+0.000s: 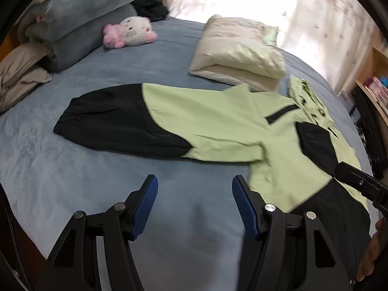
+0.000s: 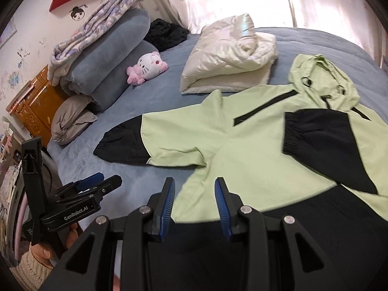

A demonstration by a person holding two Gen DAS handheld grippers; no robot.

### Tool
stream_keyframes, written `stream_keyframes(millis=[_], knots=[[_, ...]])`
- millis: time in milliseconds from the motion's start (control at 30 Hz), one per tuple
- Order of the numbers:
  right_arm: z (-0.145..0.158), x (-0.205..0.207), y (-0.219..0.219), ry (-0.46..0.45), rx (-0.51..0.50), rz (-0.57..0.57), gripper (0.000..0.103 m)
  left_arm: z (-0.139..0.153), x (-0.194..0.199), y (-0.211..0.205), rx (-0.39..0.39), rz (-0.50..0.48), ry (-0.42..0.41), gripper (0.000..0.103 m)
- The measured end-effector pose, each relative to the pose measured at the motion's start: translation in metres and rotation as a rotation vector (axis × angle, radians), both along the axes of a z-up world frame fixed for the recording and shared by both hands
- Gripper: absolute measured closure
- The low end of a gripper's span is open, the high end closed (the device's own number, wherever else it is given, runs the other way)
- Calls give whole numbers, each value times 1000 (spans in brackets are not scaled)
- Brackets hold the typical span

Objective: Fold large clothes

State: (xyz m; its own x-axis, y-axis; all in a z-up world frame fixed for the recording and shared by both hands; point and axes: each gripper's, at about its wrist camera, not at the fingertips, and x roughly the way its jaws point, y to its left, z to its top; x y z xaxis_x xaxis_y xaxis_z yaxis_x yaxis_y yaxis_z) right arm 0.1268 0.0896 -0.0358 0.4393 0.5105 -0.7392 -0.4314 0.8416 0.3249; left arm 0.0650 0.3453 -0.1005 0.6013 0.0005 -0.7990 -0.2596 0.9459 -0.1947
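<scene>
A light green and black hooded jacket lies flat on the blue bed; it also shows in the right wrist view. Its one sleeve with a black cuff stretches out to the left. The other sleeve is folded across the chest. My left gripper is open and empty over bare bed, just left of the jacket's hem; it also shows in the right wrist view. My right gripper is open and empty above the jacket's lower left edge. Its finger tip enters the left wrist view.
A folded cream jacket lies behind the hoodie. A pink and white plush toy, rolled blue bedding, a grey pillow and a black garment lie at the bed's far left. A wooden cabinet stands beyond.
</scene>
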Motion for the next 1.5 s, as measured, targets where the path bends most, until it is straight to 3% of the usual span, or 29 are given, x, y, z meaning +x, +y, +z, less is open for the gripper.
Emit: stream_keyframes(millis=[100,400,533,633,767,833,900,1000,1200,1367,1500], knots=[[-6,10,19,-18,-7,4,69,-14,10,28,-48,40,0,41],[-44,40,66,0,-47,25,69,-77,25,132,-341,256,-19,41],[-59,49,82,20,-62,41,69,-101,26,160,-466,309,-43,41],[-66,52,87,32,-56,47,69,-109,30,169,-503,338,-73,41],[-75,54,86,62,-40,39,69,-114,48,177,-492,372,-90,41],[-79,54,82,84,-24,29,69,-116,58,178,-467,388,-96,47],[-82,54,77,111,-3,19,69,-119,64,179,-418,419,-85,83],[-84,50,69,133,20,10,69,-121,67,182,-438,442,-79,98],[-73,39,45,140,73,-7,69,-62,66,143,-281,358,-146,101],[-56,31,16,127,135,-55,69,8,72,76,-162,208,-216,101],[-37,18,-18,88,169,-101,69,50,75,17,-116,80,-230,101]])
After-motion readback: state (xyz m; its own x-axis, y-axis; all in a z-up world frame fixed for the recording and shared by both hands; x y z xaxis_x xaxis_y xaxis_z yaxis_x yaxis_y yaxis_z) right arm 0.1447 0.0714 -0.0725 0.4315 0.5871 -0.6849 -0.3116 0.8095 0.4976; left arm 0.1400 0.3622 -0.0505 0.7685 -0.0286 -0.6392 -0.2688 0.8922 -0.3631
